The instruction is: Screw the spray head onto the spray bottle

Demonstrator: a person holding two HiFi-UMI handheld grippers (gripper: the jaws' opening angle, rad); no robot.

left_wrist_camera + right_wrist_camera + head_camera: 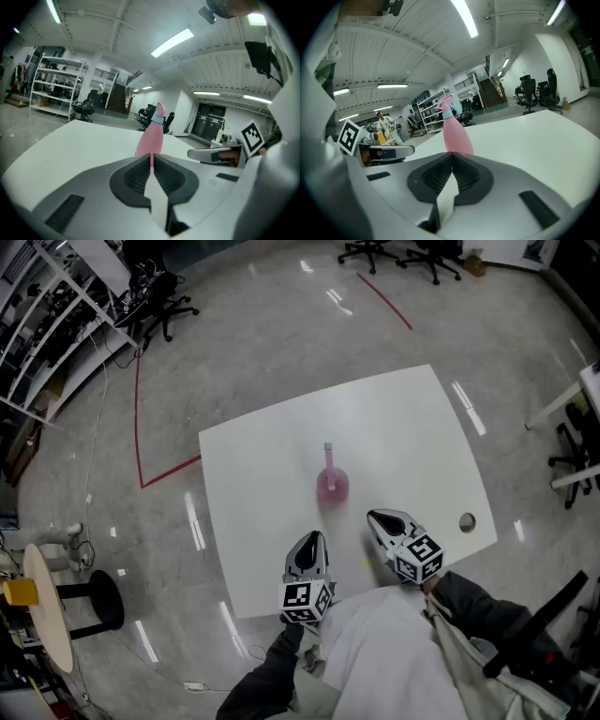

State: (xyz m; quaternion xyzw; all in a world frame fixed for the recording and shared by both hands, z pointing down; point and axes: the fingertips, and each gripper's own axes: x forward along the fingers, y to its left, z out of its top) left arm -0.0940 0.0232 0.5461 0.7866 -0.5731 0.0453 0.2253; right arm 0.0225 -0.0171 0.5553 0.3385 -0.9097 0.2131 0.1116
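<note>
A pink spray bottle (333,484) stands upright near the middle of the white table (253,484). A pink spray head with a teal collar (158,115) sits on its neck. Both grippers rest at the table's near edge, short of the bottle and not touching it. My left gripper (314,540) is shut and empty, with the bottle (150,140) straight ahead of its jaws. My right gripper (373,517) is also shut and empty, and the bottle (457,136) stands just past its tips. Each gripper view shows the other gripper off to the side.
A round cable hole (467,521) is cut in the table near its right edge. On the floor around the table are red tape lines (141,427), office chairs (164,306) and shelving (47,324). A round side table (47,615) and a black stool (94,601) stand at the left.
</note>
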